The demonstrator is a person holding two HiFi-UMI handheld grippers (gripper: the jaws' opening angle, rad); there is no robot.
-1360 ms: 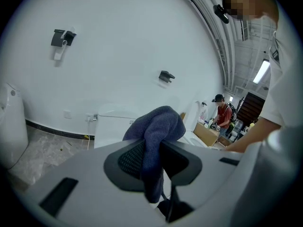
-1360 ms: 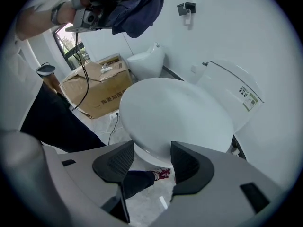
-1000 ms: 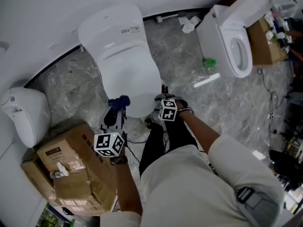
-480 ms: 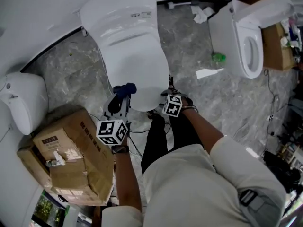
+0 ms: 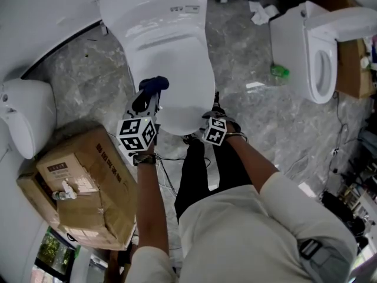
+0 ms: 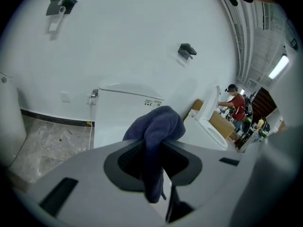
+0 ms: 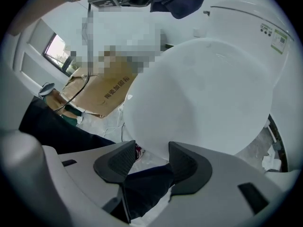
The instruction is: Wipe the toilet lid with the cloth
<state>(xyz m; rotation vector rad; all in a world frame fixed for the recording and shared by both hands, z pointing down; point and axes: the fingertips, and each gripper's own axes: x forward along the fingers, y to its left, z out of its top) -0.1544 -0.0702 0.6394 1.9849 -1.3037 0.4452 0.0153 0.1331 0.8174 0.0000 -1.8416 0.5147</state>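
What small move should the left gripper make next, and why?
Probably lower the left gripper until the cloth presses on the lid. Its jaws are shut on the cloth, which is over the closed lid's left edge, with no contact evident yet.

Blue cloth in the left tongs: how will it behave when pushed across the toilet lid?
Likely floppy: the cloth bunches beyond the left tongs and hangs limp between them. It will probably fold or drag rather than stay flat. The toilet lid looks glossy, so it should slide easily.

Pale shirt (image 5: 247, 234), black trousers (image 5: 191, 178), grey tongs (image 7: 150, 162)
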